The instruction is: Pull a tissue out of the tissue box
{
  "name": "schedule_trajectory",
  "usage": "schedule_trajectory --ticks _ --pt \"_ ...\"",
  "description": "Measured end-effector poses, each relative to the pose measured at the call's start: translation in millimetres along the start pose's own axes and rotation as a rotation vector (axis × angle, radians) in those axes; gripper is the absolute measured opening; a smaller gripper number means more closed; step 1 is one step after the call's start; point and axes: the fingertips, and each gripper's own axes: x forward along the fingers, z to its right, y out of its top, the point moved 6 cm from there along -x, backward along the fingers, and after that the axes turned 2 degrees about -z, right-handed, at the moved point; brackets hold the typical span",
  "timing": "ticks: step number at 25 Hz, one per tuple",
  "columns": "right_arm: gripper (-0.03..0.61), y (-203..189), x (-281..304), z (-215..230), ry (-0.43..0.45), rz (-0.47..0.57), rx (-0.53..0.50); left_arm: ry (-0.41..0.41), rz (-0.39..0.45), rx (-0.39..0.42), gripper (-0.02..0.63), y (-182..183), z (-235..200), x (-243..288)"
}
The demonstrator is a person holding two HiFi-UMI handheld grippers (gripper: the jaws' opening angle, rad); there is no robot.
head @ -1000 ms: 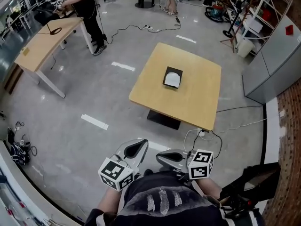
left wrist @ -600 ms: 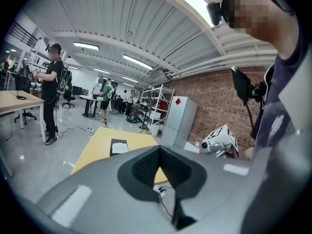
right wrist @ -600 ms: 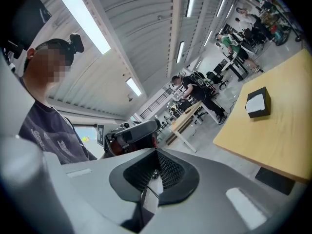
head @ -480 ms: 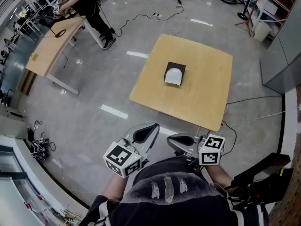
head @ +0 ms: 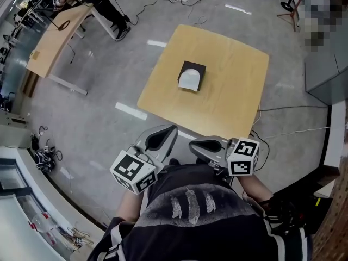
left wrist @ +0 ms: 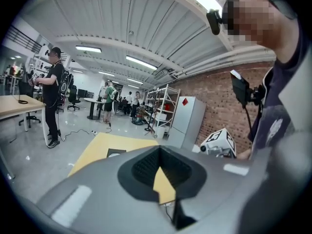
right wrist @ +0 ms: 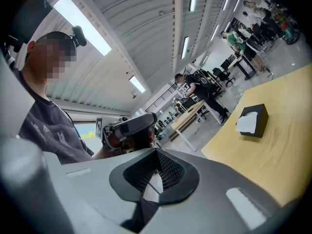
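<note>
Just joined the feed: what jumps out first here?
A black tissue box with a white tissue poking out sits alone near the middle of the square light-wood table. The left gripper and right gripper hang shut and empty by the person's chest, short of the table's near edge.

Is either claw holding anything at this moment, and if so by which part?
Nothing is held. The left claw and the right claw are both shut and empty. The tissue box sits on the table, away from both.
</note>
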Motion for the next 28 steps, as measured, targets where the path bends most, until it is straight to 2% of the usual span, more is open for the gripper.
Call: schedule_trajectory --ticks 7,15,21,28 --pt "-0.005 2 -6 25 -0.041 0.006 0.027 -0.048 0.003 -0.004 0.0 3 -19 24" --pt "-0.006 31 7 56 -0.172 0.063 0.025 -0.14 0.014 -0.011 0.0 19 -66 51" --pt "-0.006 54 41 68 -0.261 0.021 -0.004 -0.206 0.029 -0.027 0.0 33 -116 60" --pt "-0.005 75 61 86 -0.388 0.014 0.05 -0.288 0.023 -0.08 0.0 36 -166 76"
